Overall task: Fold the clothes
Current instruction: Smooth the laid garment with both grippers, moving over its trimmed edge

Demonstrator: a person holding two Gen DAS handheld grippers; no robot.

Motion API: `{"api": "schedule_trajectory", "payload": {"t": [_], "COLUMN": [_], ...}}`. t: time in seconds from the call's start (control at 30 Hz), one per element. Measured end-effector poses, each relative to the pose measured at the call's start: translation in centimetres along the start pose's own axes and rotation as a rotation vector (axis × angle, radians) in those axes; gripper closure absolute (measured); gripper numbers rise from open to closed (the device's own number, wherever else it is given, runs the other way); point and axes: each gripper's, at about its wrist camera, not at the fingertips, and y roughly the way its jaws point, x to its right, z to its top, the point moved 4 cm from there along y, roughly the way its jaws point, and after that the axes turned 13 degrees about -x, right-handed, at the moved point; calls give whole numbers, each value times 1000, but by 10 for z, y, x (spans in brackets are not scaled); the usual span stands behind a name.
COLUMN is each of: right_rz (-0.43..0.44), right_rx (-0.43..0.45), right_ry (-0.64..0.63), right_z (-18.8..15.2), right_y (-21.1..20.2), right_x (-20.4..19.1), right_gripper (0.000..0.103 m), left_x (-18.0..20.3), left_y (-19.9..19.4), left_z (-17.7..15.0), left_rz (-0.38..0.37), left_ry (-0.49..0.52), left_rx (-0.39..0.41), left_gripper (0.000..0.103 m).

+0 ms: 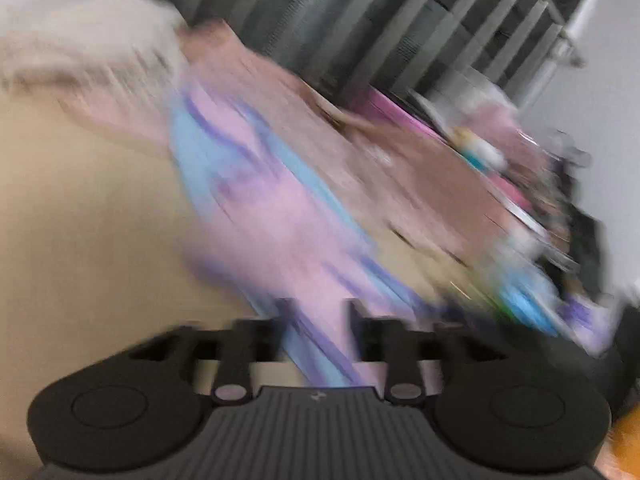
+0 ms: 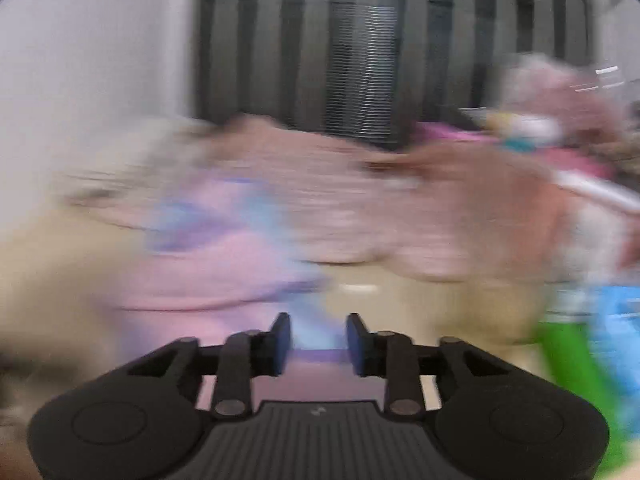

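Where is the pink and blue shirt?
In both views the pink and blue shirt lies on the tan table, just ahead of both grippers, beside brownish clothes.

Image quality: both views are showing heavy motion blur.
Work surface: a beige tabletop [image 2: 400, 292] is lying ahead of the claw and is reflecting a pale light patch.
Rear wall: dark vertical slats [image 2: 304, 40] are standing beyond the table, with a finely ribbed panel [image 2: 362, 72] between them.
Side wall: a pale grey wall [image 2: 92, 52] is rising ahead-left.
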Motion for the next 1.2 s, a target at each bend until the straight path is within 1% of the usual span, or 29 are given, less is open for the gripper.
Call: {"api": "schedule_trajectory", "payload": {"t": [0.03, 0.07, 0.17, 0.23, 0.3, 0.33, 0.37, 0.4, 0.43, 0.47, 0.5, 0.57, 0.63, 0.73, 0.83, 0.9, 0.93, 1.0, 1.03, 1.07, 1.13, 1.2], "right_rz": [64, 101, 83, 101, 95, 88, 81, 75, 68, 61, 51, 13, -21, -60, -85, -119, -148, -196, -175, -135, -56, 24], "right_rx": [-18, -38, -76, -95, -107, -113, -118, -123, -129, -134, -139, -144, -147, -153, -167, -182, -189, -197, -184, -163, -122, -80], "right_ry": [-15, -27, -45, -28, -43, -56, -68, -80, -92, -104, -110, -89, -45, -2, 17, 22, 28, 31, 23, 11, -13, -37], "right_z": [-3, -6, -13, -18, -22, -24, -26, -28, -30, -33, -34, -34, -33, -31, -29, -26, -24, -20, -16, -11, -2, 8], "right_y": [3, 8, 23, 27, 26, 25, 24, 23, 22, 21, 20, 17, 15, 13, 15, 17, 18, 18, 15, 11, 2, -7], "right_x": [-10, -19, -35, -36, -36, -35, -35, -34, -34, -33, -30, -18, -1, 18, 30, 35, 38, 40, 35, 26, 9, -8], "right_gripper": [69, 70, 71, 71, 71, 71, 71, 72, 72, 72, 72, 70, 70, 70, 70, 67, 62, 61, 61, 61, 61, 61], "left_x": [-9, -11, -17, -21, -24, -24, -23, -27, -31, -38, -45, -62, -82, -92, -83, -65, -58, -68, -74, -79, -82, -85], "left_y": [0, 12, 49, 74, 98, 107, 116, 120, 124, 119, 114, 93, 63, 8, -43, -57, -64, -72, -77, -81, -77, -74], "left_z": [20, 32, 70, 96, 121, 121, 121, 119, 116, 112, 107, 93, 74, 21, -48, -83, -98, -99, -100, -100, -84, -68], "left_rz": [51, 80, 170, 230, 290, 323, 354, 361, 366, 353, 341, 368, 368, 280, 189, 145, 132, 170, 188, 207, 249, 286], "left_ry": [1, 3, 7, 11, 14, 23, 31, 24, 16, -11, -36, -50, -106, -216, -307, -289, -281, -300, -310, -317, -221, -128], "left_rx": [29, 17, -16, -39, -61, -69, -78, -94, -108, -99, -89, -62, -44, -19, 5, -8, -8, 38, 61, 83, 87, 89], "left_gripper": [54, 54, 54, 55, 56, 63, 85, 98, 101, 102, 102, 102, 102, 102, 102, 101, 99, 90, 80, 70, 67, 60]}}
